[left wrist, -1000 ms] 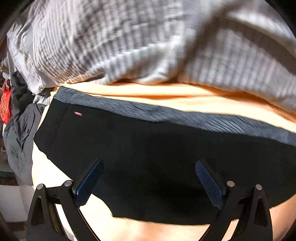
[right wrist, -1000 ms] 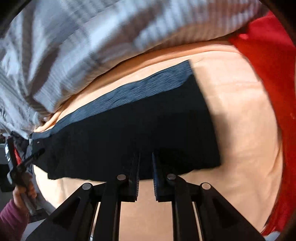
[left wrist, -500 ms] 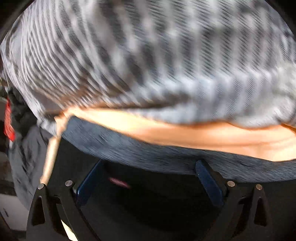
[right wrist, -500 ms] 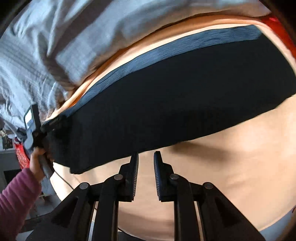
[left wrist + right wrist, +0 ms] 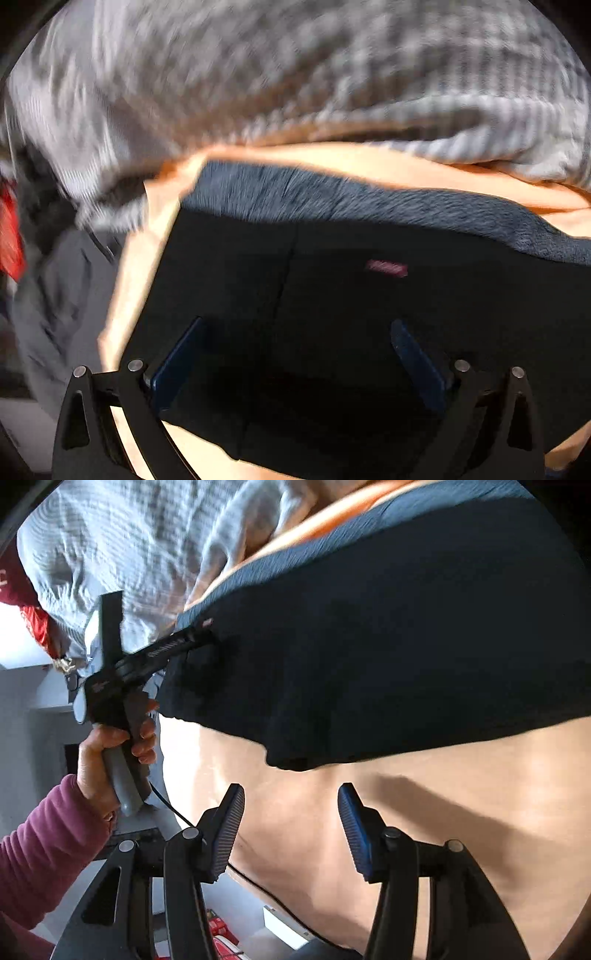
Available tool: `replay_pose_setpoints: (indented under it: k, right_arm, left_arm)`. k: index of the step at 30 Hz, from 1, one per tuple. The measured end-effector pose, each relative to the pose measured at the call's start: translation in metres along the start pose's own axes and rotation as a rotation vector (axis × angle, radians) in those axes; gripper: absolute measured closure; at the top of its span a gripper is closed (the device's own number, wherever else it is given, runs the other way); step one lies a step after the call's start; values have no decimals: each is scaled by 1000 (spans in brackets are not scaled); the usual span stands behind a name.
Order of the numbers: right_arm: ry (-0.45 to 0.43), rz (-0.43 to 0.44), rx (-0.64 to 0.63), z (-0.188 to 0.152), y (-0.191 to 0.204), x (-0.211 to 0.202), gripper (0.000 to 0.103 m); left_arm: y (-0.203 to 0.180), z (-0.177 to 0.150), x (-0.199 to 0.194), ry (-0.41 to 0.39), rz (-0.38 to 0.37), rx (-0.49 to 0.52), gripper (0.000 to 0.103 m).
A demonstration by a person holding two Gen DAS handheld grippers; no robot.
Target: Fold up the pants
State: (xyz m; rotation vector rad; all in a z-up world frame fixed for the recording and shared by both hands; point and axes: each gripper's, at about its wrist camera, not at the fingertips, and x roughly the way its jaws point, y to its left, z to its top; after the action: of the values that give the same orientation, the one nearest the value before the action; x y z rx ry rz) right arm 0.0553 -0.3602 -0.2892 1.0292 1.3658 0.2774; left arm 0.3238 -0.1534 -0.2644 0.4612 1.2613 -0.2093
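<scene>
Black pants (image 5: 332, 288) with a grey waistband (image 5: 351, 199) and a small pink label (image 5: 386, 267) lie folded on an orange sheet (image 5: 406, 166). My left gripper (image 5: 295, 332) is open, its blue pads spread wide low over the pants' left end. In the right wrist view the pants (image 5: 388, 638) stretch across the top, and the left gripper (image 5: 201, 635) reaches their left end, held by a hand. My right gripper (image 5: 290, 797) is open and empty over bare sheet just in front of the pants' near edge.
A grey striped blanket (image 5: 295, 74) is bunched behind the pants. Grey clothing (image 5: 55, 295) and something red (image 5: 9, 229) hang off the left edge of the bed. The orange sheet (image 5: 424, 830) spreads in front of the pants. A black cable (image 5: 258, 882) trails at the bed's edge.
My right gripper has opened from shut and drawn back off the pants' near edge. My left gripper has moved along the waistband to the pants' left end, still open.
</scene>
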Motion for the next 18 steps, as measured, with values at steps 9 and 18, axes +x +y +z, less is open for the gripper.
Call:
replay_pose_setpoints:
  k: [9, 18]
  right_arm:
    - [-80, 73, 81, 10, -8, 27, 49]
    - [-87, 68, 90, 6, 5, 21, 98]
  left_arm:
    - [9, -5, 1, -7, -30, -5, 0]
    - [10, -2, 1, -8, -47, 5, 0]
